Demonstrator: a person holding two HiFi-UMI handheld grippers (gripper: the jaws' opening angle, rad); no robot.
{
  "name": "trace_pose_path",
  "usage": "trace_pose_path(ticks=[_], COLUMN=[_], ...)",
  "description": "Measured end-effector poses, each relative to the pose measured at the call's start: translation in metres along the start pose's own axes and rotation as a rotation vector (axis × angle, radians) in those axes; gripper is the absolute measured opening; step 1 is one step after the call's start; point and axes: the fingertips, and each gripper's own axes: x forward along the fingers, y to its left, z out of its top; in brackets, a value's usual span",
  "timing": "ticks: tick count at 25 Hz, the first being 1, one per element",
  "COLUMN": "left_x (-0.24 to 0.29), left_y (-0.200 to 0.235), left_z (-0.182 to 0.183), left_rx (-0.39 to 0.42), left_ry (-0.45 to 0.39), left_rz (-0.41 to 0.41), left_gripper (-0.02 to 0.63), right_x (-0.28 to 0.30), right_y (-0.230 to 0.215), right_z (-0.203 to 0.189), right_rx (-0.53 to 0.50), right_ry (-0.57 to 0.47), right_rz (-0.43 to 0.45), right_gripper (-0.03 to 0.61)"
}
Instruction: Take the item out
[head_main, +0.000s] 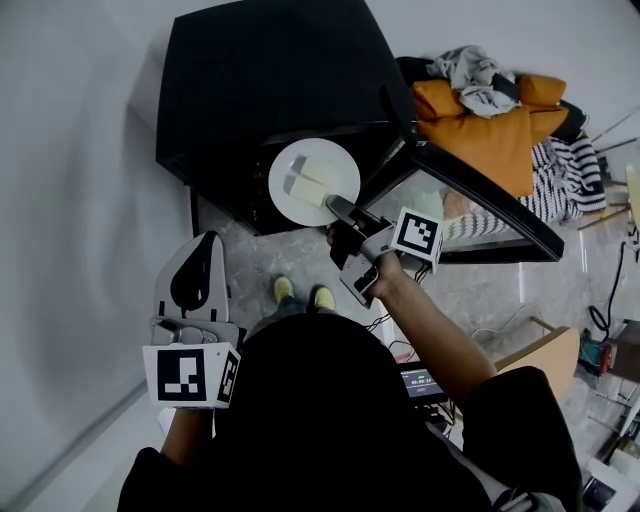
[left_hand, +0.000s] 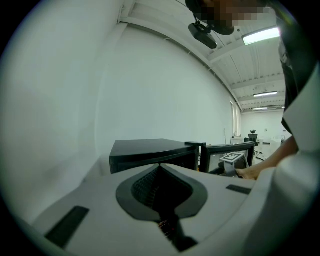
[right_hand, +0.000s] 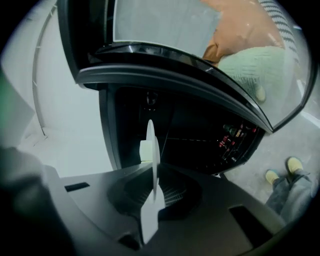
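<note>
While the right forearm reaches forward, the right gripper (head_main: 336, 206) is clamped on the rim of the white plate (head_main: 300, 165) at the mouth of the black oven (head_main: 260, 80). Pale food pieces (head_main: 312, 188) lie on the plate. The oven door (head_main: 480, 200) stands open beside this arm. The left gripper (head_main: 207, 242) is held near the body, jaws together and empty.

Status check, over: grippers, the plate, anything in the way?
Right gripper shut on plate rim. Left gripper shut, empty. Plate at black oven mouth, door open, nothing blocking.
</note>
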Motion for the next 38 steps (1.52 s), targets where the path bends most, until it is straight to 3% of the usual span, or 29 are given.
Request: trace_pose_path(ticks=[10, 19, 28, 38], left_x=[-0.003, 0.002, -0.006, -0.018], left_y=[-0.019, -0.025, -0.016, 0.0], left_z=[0.002, 0.009, 0.018, 0.018], left_rx=[-0.005, 0.001, 0.003, 0.012], left_ry=[-0.008, -0.032, -0.056, -0.064], left_rz=[-0.042, -0.071, -0.052, -0.042], left_gripper=[0.008, 0.008, 0.008, 0.008], right_x=[-0.057, -0.079, -0.091, -0.099], right_y=[0.043, 0.105, 0.147, 0.124], right_z=[-0.029, -0.039, -0.018, -0.009], right_rx=[-0.051, -0.061, -0.101, -0.082], right_ry=[0.107, 0.14, 0.057, -0.031], right_rz=[0.015, 0.095, 0.115, 0.052], right_gripper=[0.026, 0.026, 0.026, 0.027])
